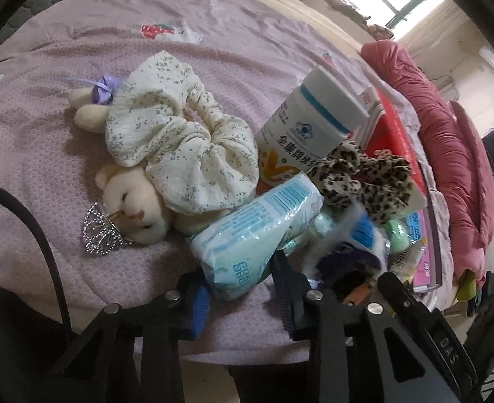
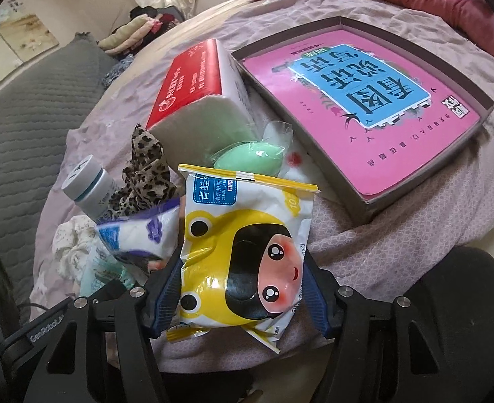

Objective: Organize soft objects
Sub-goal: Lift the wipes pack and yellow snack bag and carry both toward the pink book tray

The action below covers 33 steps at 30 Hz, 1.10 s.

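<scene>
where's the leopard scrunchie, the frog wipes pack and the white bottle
leopard scrunchie (image 1: 364, 181), left wrist view, middle of its ruffled fabric
frog wipes pack (image 2: 243, 248), right wrist view, centre of the printed front
white bottle (image 1: 300, 124), left wrist view, upper part of its label

Both wrist views look steeply down, close, sharing the leopard scrunchie (image 1: 364, 178).

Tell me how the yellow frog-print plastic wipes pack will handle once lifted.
The yellow frog-print plastic wipes pack, between the right gripper pads, looks soft: its film wrinkles there, so it will probably sag. The glossy wrapper may slip. It seems light for its size.
</scene>
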Motion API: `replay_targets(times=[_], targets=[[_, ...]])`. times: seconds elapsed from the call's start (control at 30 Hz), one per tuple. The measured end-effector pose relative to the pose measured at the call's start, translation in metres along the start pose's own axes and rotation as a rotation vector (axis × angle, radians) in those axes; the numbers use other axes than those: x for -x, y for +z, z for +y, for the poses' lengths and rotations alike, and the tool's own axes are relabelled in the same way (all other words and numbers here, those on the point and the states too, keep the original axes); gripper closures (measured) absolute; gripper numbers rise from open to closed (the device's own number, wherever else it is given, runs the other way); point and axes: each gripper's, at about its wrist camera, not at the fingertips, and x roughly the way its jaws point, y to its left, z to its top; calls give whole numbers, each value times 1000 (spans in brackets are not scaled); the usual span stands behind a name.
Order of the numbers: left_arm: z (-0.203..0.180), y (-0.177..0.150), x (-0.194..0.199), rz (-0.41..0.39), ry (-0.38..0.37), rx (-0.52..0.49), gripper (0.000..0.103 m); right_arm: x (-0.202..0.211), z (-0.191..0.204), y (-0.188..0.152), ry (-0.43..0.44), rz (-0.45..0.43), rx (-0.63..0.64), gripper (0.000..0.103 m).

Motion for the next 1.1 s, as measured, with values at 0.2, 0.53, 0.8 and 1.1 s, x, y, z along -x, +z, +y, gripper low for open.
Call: replay_targets(times=[0.2,0.53,0.8,1.1], targets=[[0,-6,13,-5,-46,-21,72,1,-11,3,2,-3,-36,38],[6,-9,38,-70,-81,-29,73,10,-8,2,14,-23,4,38],[-14,-7,68,-155,-116,-129,73,46,-5,10,2,-175,53,38],[-75,-13,87,-219,-160,-292,73,88,-7,27,-52,-408,158,38]])
